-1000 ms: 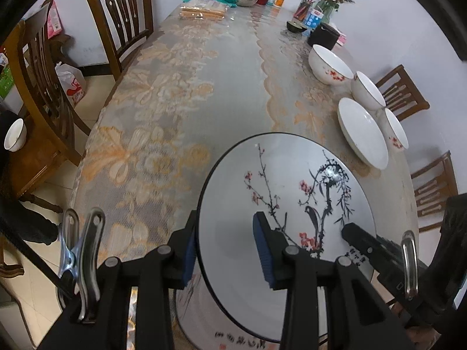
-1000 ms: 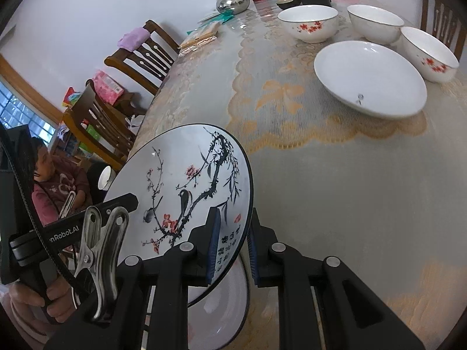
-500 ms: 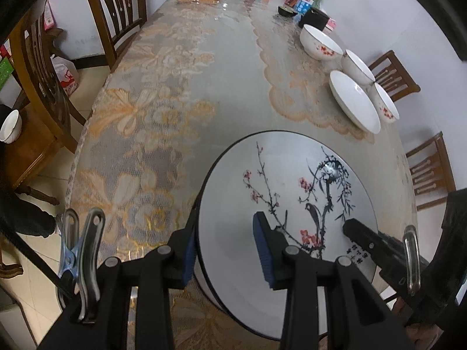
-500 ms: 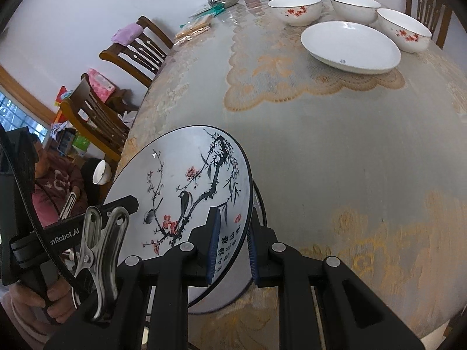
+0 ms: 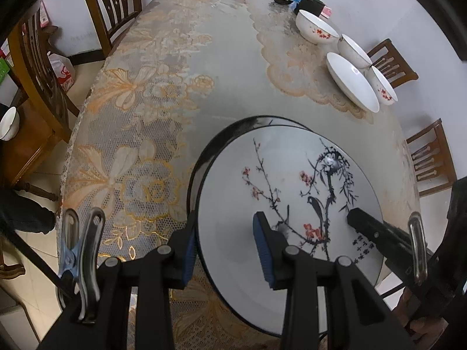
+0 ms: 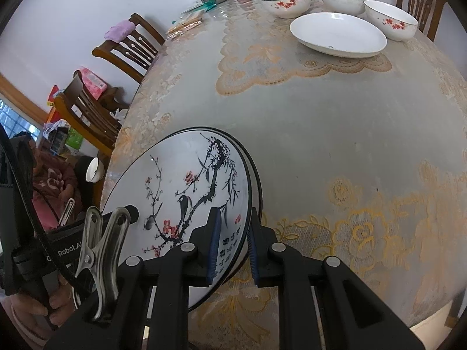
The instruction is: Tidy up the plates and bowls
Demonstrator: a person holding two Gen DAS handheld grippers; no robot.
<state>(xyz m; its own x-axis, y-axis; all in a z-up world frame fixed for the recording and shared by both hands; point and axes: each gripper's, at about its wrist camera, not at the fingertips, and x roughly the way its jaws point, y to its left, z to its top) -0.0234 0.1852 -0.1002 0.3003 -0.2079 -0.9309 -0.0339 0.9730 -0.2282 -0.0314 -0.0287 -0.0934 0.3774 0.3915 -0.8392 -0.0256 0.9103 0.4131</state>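
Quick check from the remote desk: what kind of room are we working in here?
Most likely a home dining room: a long table under a lace cloth, wooden chairs along its side, and white bowls with a plain white plate laid out at the far end.

Left tool (image 5: pixel 224 250) and right tool (image 6: pixel 232 246) angled down, jaws clamped
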